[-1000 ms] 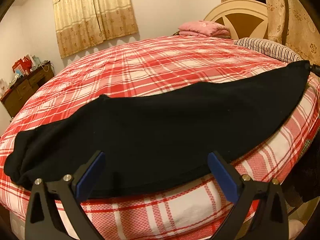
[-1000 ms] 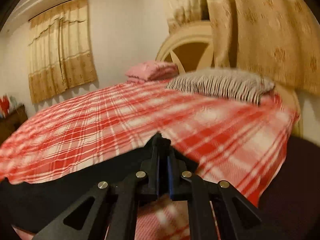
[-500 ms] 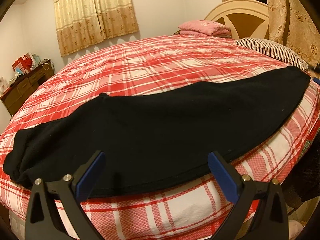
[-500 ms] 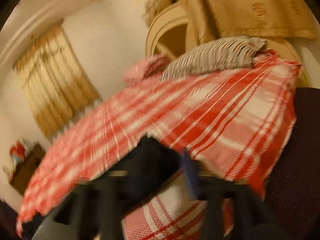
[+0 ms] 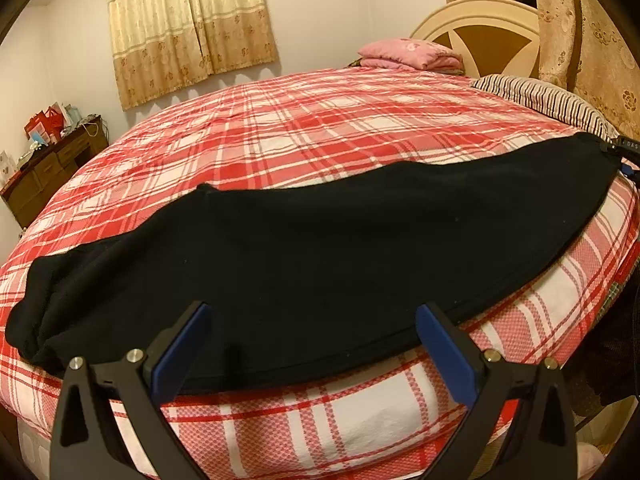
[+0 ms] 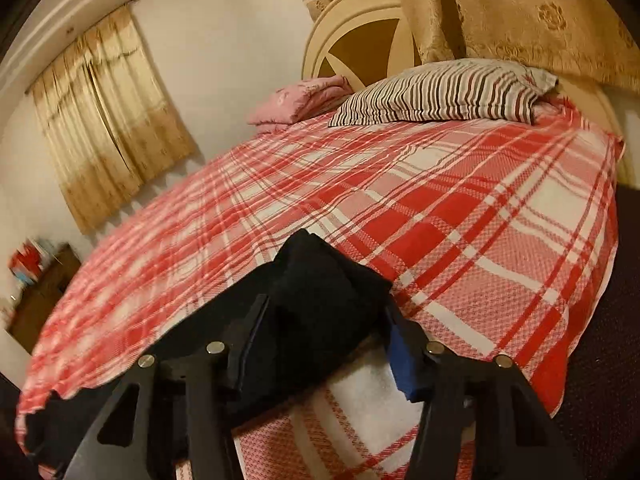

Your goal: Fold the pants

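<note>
1. Task object. Black pants (image 5: 320, 256) lie lengthwise along the near edge of the bed (image 5: 320, 136), already laid flat as a long, narrow band; one end rests at the left of the left wrist view, the other reaches the far right near the striped pillow (image 5: 548, 98).
2. Step in hand. Judged from the layout, the lengthwise fold is done and the end-to-end fold is not yet made.
3. Left hand-held gripper (image 5: 312, 344). Jaws stand wide apart, released, poised over the near hem of the pants at mid-length; nothing lies between the blue pads (image 5: 444, 356), and contact with the cloth cannot be confirmed.
4. Right hand-held gripper (image 6: 324, 348). Jaws stand parted around the bunched right end of the pants (image 6: 320, 280); the cloth sits between the fingers but does not appear pinched.
5. Next move, as a judgement. One end needs a firm pinch through all layers, then a carry across to the opposite end, keeping edges aligned.
</note>
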Motion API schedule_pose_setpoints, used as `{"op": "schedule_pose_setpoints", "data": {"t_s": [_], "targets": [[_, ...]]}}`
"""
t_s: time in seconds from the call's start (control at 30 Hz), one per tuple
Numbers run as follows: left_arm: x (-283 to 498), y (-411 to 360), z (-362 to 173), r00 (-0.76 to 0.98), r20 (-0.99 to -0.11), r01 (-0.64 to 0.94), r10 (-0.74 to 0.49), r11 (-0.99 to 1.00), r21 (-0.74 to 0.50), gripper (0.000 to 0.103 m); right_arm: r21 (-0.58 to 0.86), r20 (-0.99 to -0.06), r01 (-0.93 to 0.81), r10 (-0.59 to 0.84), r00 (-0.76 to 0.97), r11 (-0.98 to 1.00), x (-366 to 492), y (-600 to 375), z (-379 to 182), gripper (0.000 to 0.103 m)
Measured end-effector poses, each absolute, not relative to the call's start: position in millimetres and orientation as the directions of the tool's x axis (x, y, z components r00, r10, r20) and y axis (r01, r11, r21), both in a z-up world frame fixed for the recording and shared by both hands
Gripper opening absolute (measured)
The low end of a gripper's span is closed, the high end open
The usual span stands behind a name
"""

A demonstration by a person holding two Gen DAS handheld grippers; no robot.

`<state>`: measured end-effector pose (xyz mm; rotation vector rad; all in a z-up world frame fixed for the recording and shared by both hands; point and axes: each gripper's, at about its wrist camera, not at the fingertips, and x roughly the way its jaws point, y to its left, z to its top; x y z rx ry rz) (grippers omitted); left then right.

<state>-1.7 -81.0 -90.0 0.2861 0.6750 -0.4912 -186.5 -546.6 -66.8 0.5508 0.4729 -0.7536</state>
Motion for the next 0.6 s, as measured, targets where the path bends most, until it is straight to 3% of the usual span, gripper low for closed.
{"op": "schedule_pose_setpoints", "data": {"t_s": [0.03,0.2,0.27,0.43,0.6], "targets": [[-1.4,-80.1,-89.5,0.674,-0.655,0.519,-0.34,0.849,0.093,0.103,0.313,-0.585,0.752,-0.506,0.634,0.58,-189.3,-550.1,-69.1,0.031],[0.5,-73.8,-85.2,0.678,-0.646,0.509,-0.35,0.858,0.068,0.103,0.428,-0.552,0.699,-0.447,0.704,0.572,-201.1,-554.9,-66.0,0.01],[3.0,-70.7,-84.3,0.675,-0.648,0.5,-0.353,0.865,0.049,0.103,0.453,-0.51,0.645,-0.415,0.753,0.615,-193.9,-539.4,-52.3,0.01],[6.0,-62.0,-81.4,0.674,-0.647,0.478,-0.357,0.878,0.013,0.103,0.355,-0.426,0.511,-0.351,0.834,0.783,-147.1,-464.1,-6.7,0.01],[7.9,-49.1,-77.6,0.684,-0.634,0.452,-0.362,0.892,-0.021,0.103,0.258,-0.451,0.308,-0.168,0.877,0.916,-87.6,-372.2,-8.5,0.01]]}}
